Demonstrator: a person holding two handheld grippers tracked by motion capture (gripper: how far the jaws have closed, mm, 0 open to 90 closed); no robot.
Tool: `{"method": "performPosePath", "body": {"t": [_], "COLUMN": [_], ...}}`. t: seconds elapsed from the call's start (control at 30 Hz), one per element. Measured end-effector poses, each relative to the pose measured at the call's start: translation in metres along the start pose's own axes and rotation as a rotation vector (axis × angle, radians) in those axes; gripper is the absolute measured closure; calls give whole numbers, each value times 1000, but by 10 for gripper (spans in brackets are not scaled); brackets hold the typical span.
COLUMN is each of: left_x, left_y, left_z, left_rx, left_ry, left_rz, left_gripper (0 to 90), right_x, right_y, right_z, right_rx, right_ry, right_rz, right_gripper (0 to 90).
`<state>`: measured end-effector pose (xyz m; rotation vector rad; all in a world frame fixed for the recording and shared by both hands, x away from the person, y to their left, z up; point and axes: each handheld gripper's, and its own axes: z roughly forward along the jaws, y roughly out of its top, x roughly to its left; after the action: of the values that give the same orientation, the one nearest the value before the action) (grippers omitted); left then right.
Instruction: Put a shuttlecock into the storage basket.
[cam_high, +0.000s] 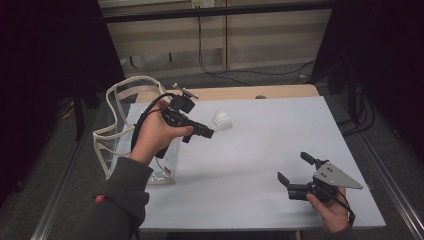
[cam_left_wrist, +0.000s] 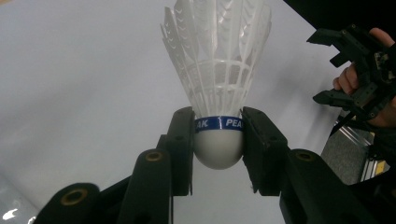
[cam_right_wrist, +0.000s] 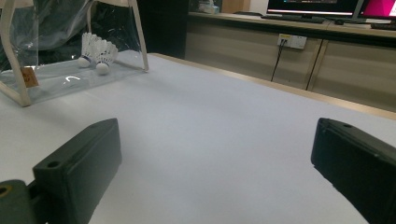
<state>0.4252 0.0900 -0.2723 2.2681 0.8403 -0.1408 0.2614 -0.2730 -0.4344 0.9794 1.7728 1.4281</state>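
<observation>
Left claw (cam_left_wrist: 217, 140) is clamped on shuttlecock (cam_left_wrist: 217, 84) cork; right claw (cam_high: 297, 172) is held open above bench (cam_high: 280, 140). Rounded cork could be squeezed out and dropped.

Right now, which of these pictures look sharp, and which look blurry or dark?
High view: dim, dark edges, the shuttlecock a bright blob. Left gripper view: shuttlecock crisp, its feather tips washed out. Right gripper view: near jaws soft, the clear bag shows glare.
</observation>
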Motion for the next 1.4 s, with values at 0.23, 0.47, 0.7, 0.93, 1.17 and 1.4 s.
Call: {"method": "performPosePath", "body": {"t": [0.23,0.47,0.7,0.93,1.17,1.4], "left_x": [2,5,7,8,11,11], "left_y": [1,2,2,4,5,6], "left_z": [-7,-15,-23,-31,-41,-48], "left_rx": [-1,-15,-24,-35,-53,-56], "left_ry": [2,9,14,20,21,29], "left_rz": [-3,-13,-21,-29,-41,-40], "left_gripper": [655,655,655,656,656,655], "right_x": [0,0,0,0,0,0], "right_y": [0,0,0,0,0,0], "right_z": [0,0,0,0,-1,-1], "right_rx": [1,1,-1,-1,0,-2], "right_ry": [3,-1,0,0,-2,-2], "right_rz": [-1,4,4,1,1,-1], "right_gripper": [17,17,16,17,17,17]}}
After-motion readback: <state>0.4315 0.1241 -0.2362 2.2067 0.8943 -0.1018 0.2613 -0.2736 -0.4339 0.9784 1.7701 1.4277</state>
